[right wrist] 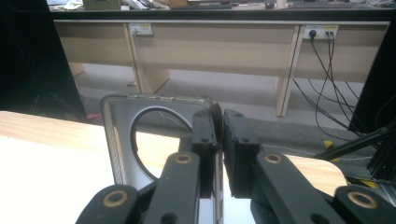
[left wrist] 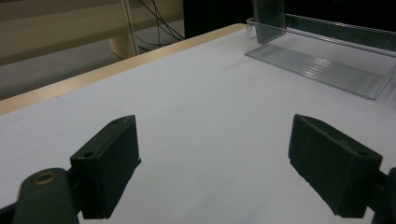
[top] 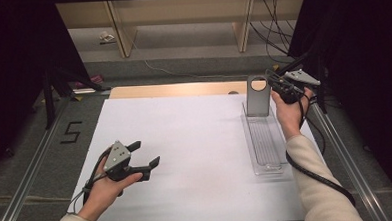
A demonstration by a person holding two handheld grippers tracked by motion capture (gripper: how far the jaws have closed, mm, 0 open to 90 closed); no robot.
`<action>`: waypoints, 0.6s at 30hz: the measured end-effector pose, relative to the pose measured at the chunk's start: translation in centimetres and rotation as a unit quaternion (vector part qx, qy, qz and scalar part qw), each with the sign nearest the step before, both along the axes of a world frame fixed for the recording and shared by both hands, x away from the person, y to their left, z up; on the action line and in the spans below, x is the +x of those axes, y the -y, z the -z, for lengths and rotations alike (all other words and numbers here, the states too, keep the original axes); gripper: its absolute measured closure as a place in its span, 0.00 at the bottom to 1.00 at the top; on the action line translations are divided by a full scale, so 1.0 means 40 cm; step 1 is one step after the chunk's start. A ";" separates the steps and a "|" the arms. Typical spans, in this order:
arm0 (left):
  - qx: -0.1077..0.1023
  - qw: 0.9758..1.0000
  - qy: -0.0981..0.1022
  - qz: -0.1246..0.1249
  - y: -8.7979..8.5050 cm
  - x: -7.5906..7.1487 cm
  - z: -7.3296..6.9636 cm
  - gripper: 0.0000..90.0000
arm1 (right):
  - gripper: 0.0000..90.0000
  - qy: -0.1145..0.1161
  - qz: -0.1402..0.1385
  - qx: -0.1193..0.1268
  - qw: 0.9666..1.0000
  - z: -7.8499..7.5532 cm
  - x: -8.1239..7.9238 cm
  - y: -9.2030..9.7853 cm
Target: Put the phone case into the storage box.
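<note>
A long clear plastic tray lies on the white table top at the right, its ribbed floor running away from me. At its far end stands an upright panel with a round hole. My right gripper reaches that panel from the right. In the right gripper view its jaws are shut on the panel's right edge, near the top corner. My left gripper hovers low over the table at the front left. Its jaws stand wide open with nothing between them.
A white sheet covers the table, with a wooden edge along the far side. Metal rails run down both sides. Beyond stand wooden benches and hanging cables. A cable trails from the right gripper.
</note>
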State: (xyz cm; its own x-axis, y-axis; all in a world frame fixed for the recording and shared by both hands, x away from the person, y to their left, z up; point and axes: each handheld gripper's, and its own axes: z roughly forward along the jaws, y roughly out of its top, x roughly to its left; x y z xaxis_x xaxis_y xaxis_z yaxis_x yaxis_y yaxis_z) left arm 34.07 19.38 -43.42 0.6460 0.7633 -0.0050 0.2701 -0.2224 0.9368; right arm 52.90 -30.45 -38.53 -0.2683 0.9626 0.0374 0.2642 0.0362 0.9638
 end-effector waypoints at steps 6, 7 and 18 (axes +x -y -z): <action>0.000 1.000 0.000 0.000 0.000 0.000 0.000 0.17 | 0.93 -0.005 0.001 0.001 1.000 0.007 0.003 0.001; -0.001 1.000 0.000 0.000 0.000 0.000 0.000 0.17 | 0.93 -0.007 0.000 0.001 1.000 0.008 0.004 0.000; 0.000 1.000 0.000 0.000 0.000 0.000 0.001 0.17 | 0.92 -0.016 0.000 0.004 1.000 0.019 0.009 -0.002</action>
